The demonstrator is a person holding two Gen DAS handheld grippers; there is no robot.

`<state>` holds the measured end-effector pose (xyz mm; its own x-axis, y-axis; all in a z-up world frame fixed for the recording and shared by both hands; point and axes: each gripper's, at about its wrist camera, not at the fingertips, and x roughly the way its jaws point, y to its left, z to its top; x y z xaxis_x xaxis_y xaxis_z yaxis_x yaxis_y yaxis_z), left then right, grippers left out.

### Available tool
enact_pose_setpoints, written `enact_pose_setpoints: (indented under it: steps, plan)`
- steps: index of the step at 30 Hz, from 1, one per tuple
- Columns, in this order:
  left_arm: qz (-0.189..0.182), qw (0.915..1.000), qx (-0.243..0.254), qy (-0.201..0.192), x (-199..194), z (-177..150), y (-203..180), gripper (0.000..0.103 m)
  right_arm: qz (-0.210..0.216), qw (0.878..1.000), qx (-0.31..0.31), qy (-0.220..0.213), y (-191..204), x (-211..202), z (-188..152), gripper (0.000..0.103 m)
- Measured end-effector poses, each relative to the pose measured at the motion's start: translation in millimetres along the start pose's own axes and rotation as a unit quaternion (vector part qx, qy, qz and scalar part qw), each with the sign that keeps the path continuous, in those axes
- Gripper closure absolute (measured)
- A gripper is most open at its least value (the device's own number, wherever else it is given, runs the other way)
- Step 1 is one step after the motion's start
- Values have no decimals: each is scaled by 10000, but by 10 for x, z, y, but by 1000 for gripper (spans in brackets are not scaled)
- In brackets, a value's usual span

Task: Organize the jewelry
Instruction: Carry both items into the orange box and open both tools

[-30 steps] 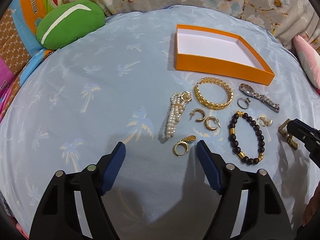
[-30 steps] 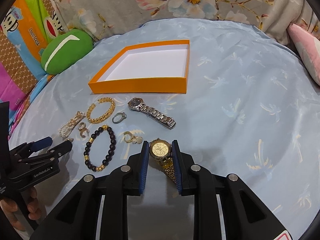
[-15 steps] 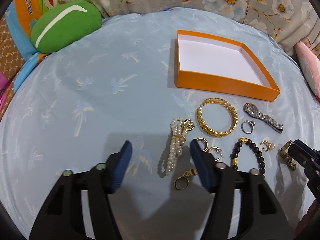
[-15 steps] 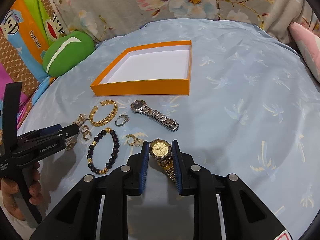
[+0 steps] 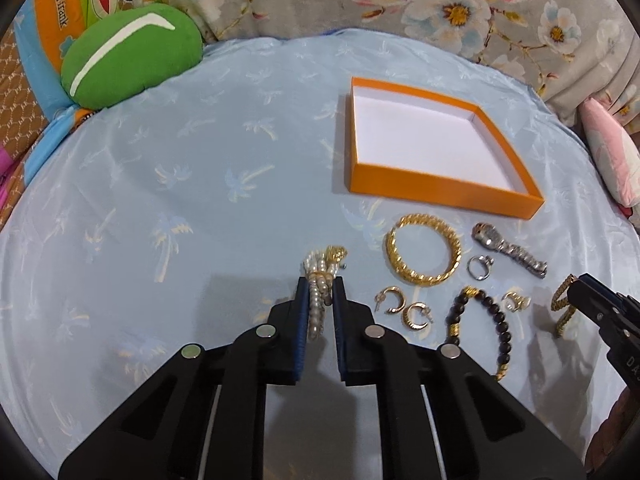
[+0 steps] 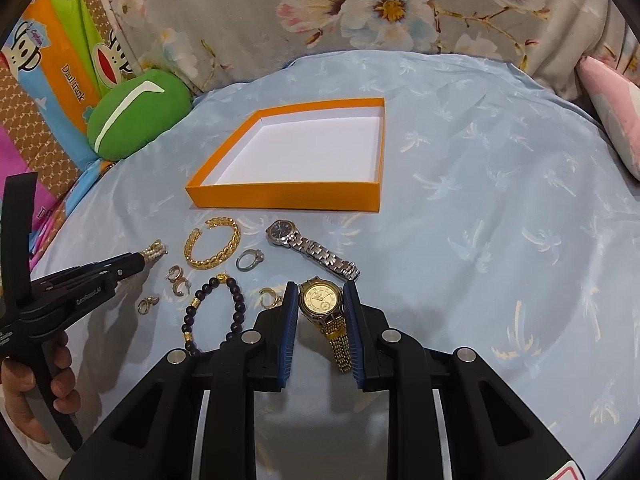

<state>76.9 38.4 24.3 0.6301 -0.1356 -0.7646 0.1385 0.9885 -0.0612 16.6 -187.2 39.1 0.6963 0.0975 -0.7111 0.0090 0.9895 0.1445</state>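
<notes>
My left gripper (image 5: 320,282) is closing, and its blue pads press on a pearl bracelet (image 5: 318,266) with a gold clasp. From the right wrist view the left gripper (image 6: 140,262) has the pearl bracelet (image 6: 154,249) at its tip. My right gripper (image 6: 319,286) is shut on a gold watch (image 6: 320,298), whose band hangs below. An empty orange box (image 5: 440,196) with a white inside lies beyond the jewelry. On the cloth lie a gold bangle (image 5: 424,254), a silver watch (image 5: 508,250), a ring (image 5: 479,267), a dark beaded bracelet (image 5: 496,320) and gold hoop earrings (image 5: 404,308).
Everything rests on a pale blue palm-print sheet (image 5: 200,200). A green cushion (image 5: 132,56) sits at the far left, a pink pillow (image 5: 612,152) at the far right, floral fabric behind. A person's hand (image 6: 24,380) holds the left gripper's handle.
My left gripper moved forward over the pearl bracelet and its jaws closed from wide apart onto it. The right gripper kept its hold on the gold watch and stayed put.
</notes>
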Motion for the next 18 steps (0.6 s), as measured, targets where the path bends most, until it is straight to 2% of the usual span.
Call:
enact_pose_setpoints:
  steps: [3, 5, 10, 14, 16, 18]
  plan:
    - [-63, 9998, 87, -136, -85, 134, -17, 93, -16, 9999, -54, -114, -5, -10, 159, 82]
    - [-70, 9996, 160, -238, -114, 264, -40, 98, -12, 9998, -61, -202, -18, 7, 297, 82]
    - [48, 9972, 346, -656, -165, 689, -107, 98, -36, 9991, -176, -391, -18, 112, 695, 82]
    - [66, 9963, 398, -765, -91, 1019, -148, 98, -15, 9988, -147, -456, -45, 277, 1006, 82]
    - [3, 9964, 312, -789, -116, 1111, -93, 98, 0, 9988, -139, -460, -45, 305, 1053, 82]
    - [38, 9961, 324, -821, -160, 1071, -34, 97, 28, 9987, -203, -466, -13, 299, 1028, 82]
